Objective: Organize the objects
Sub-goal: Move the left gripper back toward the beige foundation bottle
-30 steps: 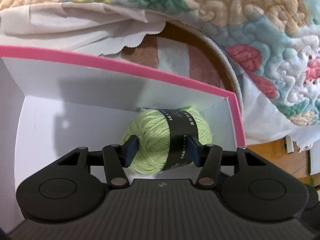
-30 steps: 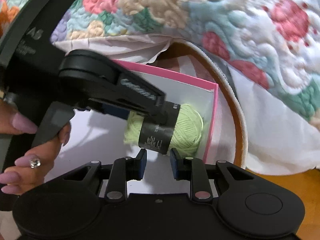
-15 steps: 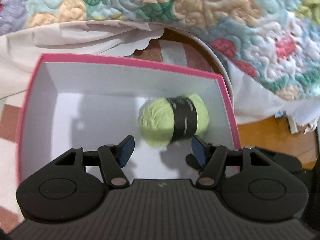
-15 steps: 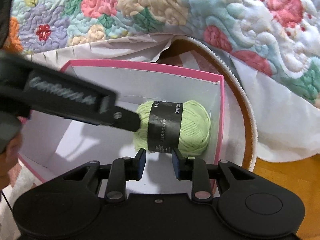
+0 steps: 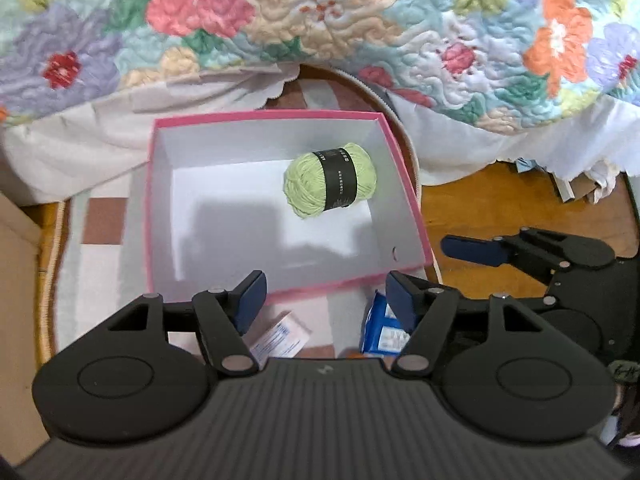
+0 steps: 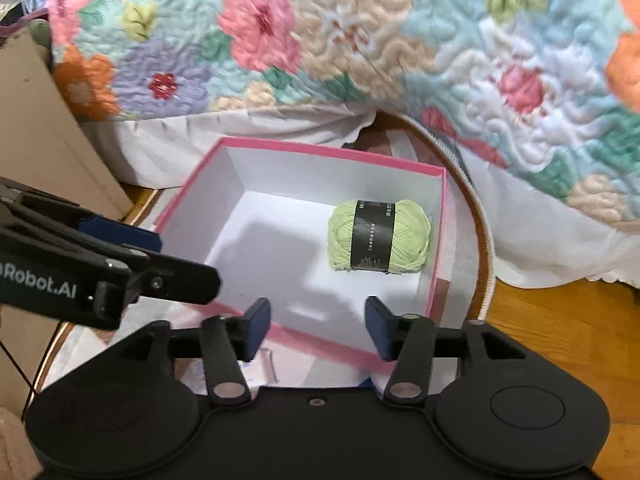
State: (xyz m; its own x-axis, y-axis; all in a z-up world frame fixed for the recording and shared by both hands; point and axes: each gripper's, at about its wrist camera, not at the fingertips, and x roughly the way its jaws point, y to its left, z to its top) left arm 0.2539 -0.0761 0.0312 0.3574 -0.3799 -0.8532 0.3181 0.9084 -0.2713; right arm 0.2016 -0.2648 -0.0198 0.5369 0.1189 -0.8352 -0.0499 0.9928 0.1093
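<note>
Lying in the far right corner of the pink-rimmed white box [image 5: 404, 184], the pale green yarn ball [image 5: 330, 179] is already put away, its black paper band upright and its long axis running left to right across both views. Both grippers hang above the box's near rim with jaws opening and nothing between them: the left gripper [image 5: 324, 300] and the right gripper [image 6: 316, 326]. What probably comes next lies nearer than the box (judging by the task), where a blue-and-white packet [image 5: 380, 330] sits just under the left gripper's right finger and a white printed packet [image 5: 280, 338] lies by its left finger.

yarn: I see the pale green yarn ball [image 5: 330, 179] in the pink-rimmed white cardboard box [image 5: 404, 184], at its far right.
box: before the flowered quilted bedspread [image 5: 320, 20].
</note>
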